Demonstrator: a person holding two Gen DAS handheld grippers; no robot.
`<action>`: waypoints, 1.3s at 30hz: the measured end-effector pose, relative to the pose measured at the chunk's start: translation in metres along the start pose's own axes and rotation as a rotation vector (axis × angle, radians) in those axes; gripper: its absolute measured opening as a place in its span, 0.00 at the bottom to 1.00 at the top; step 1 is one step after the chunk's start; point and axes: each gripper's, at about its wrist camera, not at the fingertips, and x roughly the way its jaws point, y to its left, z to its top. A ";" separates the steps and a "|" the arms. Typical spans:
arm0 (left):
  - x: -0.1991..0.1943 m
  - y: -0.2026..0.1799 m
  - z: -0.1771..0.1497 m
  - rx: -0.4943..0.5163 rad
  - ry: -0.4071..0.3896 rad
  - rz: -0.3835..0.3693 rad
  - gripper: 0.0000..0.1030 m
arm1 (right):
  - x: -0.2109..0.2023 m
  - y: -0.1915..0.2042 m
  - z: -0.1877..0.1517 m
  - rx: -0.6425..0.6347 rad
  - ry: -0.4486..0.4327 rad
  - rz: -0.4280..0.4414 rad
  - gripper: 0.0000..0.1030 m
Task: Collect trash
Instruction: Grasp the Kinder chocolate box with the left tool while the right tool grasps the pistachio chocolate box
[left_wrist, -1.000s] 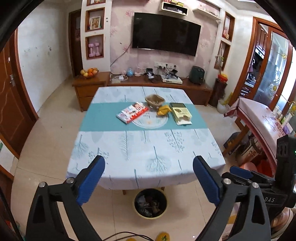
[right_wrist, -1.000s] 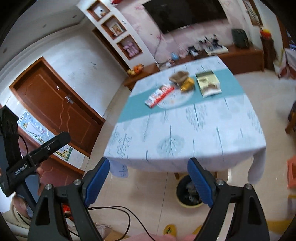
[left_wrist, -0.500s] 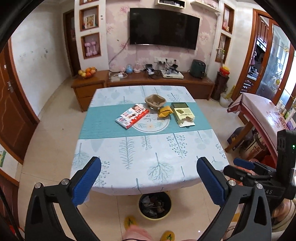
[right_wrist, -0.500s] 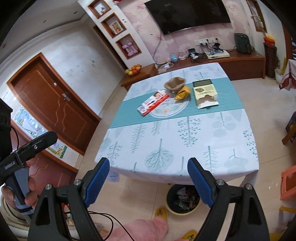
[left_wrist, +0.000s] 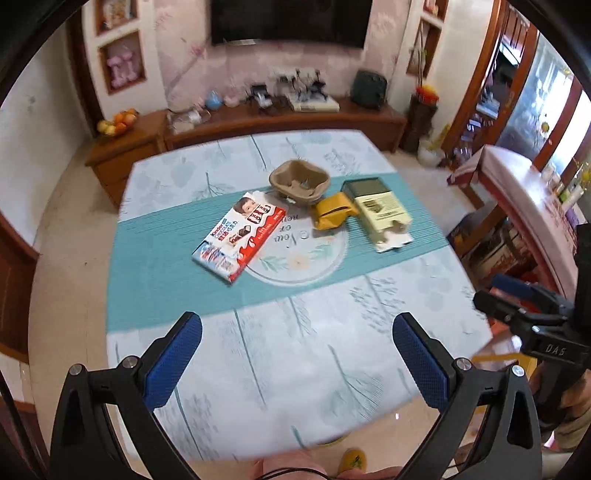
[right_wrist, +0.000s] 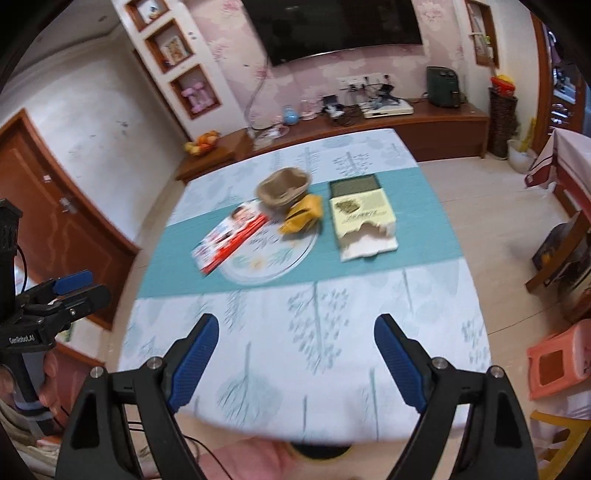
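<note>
On the teal band of the tablecloth lie a red and white chocolate box, a brown paper bowl, a crumpled yellow wrapper and a torn green and cream carton. My left gripper hangs open over the table's near part, nothing between its blue pads. My right gripper is open and empty too, short of the trash. A dark bin peeks out under the near edge.
The table wears a pale tree-print cloth. Behind it runs a wooden sideboard with fruit and electronics. A brown door is at left, a pink stool and a second table at right. A slippered foot shows below.
Both grippers have moved forward and down over the table; the trash looks much larger and nearer. The bin has slipped almost out of sight under the table edge. Both stay open.
</note>
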 end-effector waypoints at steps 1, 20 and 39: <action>0.018 0.009 0.011 0.013 0.019 -0.004 0.99 | 0.009 0.000 0.005 0.000 0.004 -0.021 0.84; 0.243 0.082 0.090 0.172 0.231 0.006 0.99 | 0.186 -0.024 0.091 -0.100 0.119 -0.330 0.91; 0.286 0.088 0.114 0.140 0.278 -0.017 0.99 | 0.237 -0.045 0.103 -0.149 0.223 -0.365 0.99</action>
